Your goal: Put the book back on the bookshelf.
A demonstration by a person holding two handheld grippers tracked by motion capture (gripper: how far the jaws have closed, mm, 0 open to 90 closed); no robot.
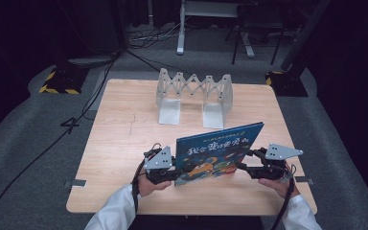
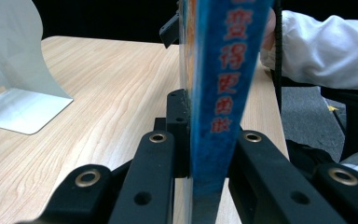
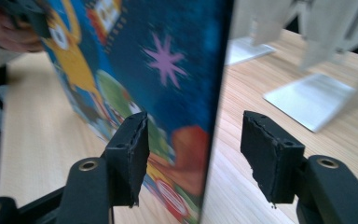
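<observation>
A blue picture book (image 1: pixel 216 154) stands upright on its lower edge near the front of the wooden table (image 1: pixel 120 139). My left gripper (image 1: pixel 172 173) is shut on the book's spine edge (image 2: pixel 216 93) at the left; its jaws press both sides. My right gripper (image 1: pixel 243 165) is at the book's right edge. In the right gripper view its jaws stand apart around the book's edge (image 3: pixel 177 93), one pad (image 3: pixel 130 156) near the cover and the other pad (image 3: pixel 268 154) clear of it. My right gripper (image 3: pixel 193 158) is open.
A grey expandable metal book rack (image 1: pixel 194 96) stands at the back middle of the table, also seen as rack base (image 2: pixel 14 105) and rack base (image 3: pixel 307 100). White sleeves come in at the bottom. Dark floor with cables and stands surrounds the table.
</observation>
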